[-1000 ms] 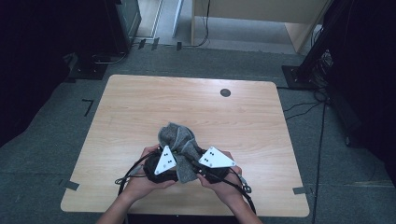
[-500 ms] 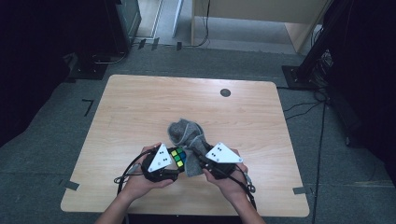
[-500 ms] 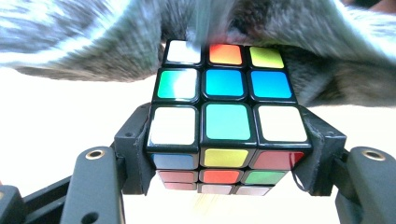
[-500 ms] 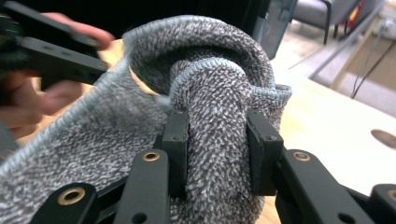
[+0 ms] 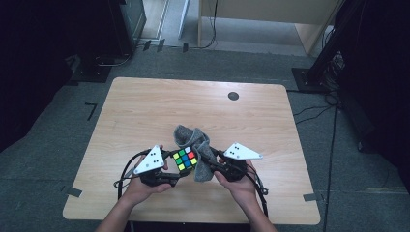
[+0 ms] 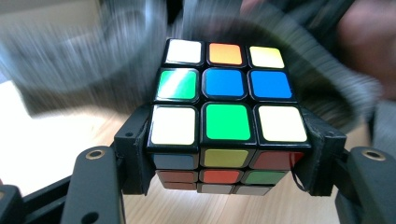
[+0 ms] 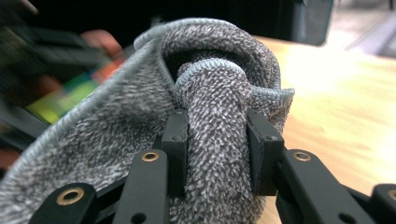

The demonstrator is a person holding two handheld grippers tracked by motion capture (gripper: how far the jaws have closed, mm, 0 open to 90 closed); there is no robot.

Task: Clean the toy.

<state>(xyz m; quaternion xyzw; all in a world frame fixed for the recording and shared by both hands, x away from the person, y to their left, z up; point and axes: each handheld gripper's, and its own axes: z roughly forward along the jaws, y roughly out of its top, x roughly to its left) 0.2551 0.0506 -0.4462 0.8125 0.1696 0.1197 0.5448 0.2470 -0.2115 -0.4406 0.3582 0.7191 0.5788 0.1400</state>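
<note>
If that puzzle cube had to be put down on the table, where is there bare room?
Bare wood lies all round: the far half of the table up to the dark round spot, and both side edges. It is crowded only near the front edge, where the cube, grey cloth and both hands meet.

No words, labels, brand marks, numbers or signs can be read anywhere in these pictures.
</note>
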